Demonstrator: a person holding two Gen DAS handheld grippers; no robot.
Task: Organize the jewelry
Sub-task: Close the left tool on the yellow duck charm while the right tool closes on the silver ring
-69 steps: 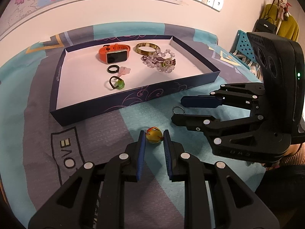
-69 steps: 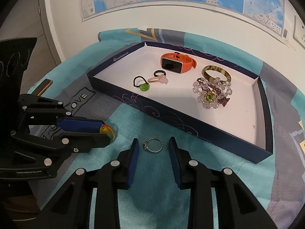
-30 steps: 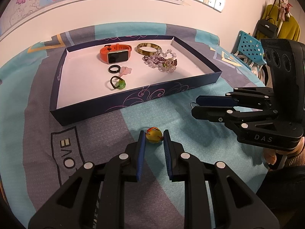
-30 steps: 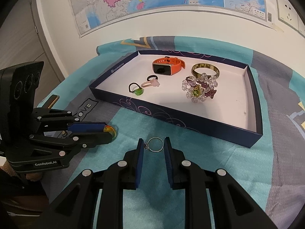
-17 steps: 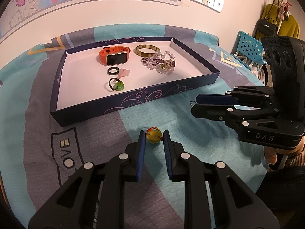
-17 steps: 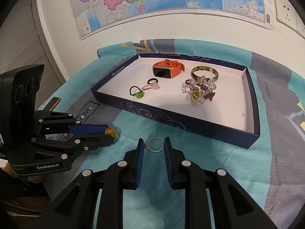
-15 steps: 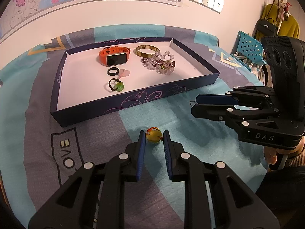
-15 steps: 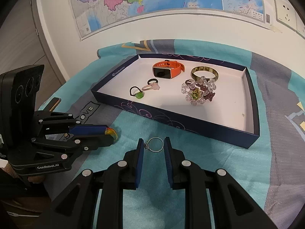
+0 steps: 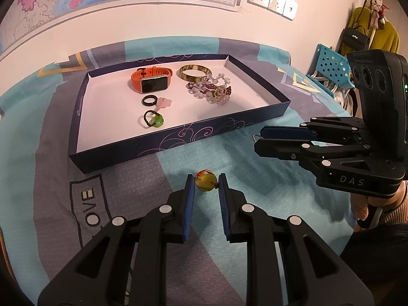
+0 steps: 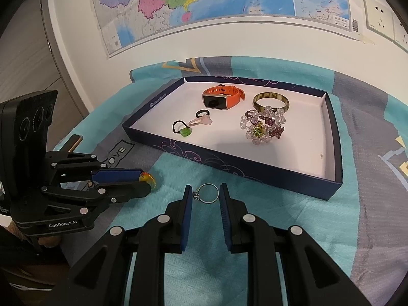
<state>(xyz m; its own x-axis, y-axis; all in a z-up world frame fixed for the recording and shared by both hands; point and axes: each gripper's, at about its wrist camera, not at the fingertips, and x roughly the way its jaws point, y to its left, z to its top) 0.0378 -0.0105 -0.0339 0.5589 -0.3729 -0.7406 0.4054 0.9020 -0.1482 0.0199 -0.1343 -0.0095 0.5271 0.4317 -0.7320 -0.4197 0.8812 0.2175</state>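
Note:
My left gripper (image 9: 205, 182) is shut on a yellow bead charm (image 9: 206, 181) with a red-orange cord, held over the cloth in front of the tray. My right gripper (image 10: 206, 193) is shut on a thin silver ring (image 10: 207, 193). Each gripper shows in the other's view: the right one (image 9: 258, 141) at right, the left one (image 10: 142, 183) at left. The dark blue tray (image 9: 176, 142) with a white floor holds an orange smartwatch (image 9: 151, 79), a tortoiseshell bangle (image 9: 195, 72), a beaded bracelet cluster (image 9: 211, 91), a black ring (image 9: 148, 100), a pink ring and a green-stone ring (image 9: 153, 121).
A teal and grey patterned cloth (image 9: 51, 153) covers the table. The wall with a map and sockets stands behind the tray. A blue perforated chair (image 9: 329, 68) and hanging bags are at the far right. A dark door (image 10: 38, 51) is at left.
Since 2.3 s ago my right gripper has closed on the silver ring and lifted it, pulling back from the tray. My left gripper keeps hold of the yellow bead.

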